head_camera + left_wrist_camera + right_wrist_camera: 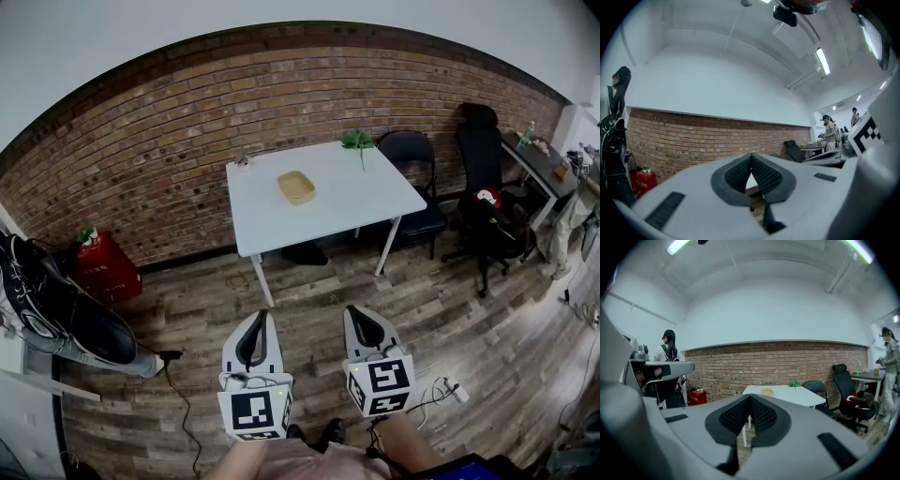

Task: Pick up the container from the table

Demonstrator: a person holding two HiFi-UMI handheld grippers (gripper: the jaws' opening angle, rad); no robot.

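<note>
Both the left gripper (259,323) and right gripper (360,319) have jaws pressed together, empty, well short of the shallow tan rectangular container (296,187) near the middle of the white bench (361,199), probably light and stiff, best pinched by one rim.

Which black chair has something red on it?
The tall black office chair with the headrest, farther from the white table, carries the red thing. The lower black chair beside the table carries none.

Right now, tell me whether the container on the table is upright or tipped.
Upright: the container sits flat on the white table, open top facing up. Its contents cannot be told from here.
</note>
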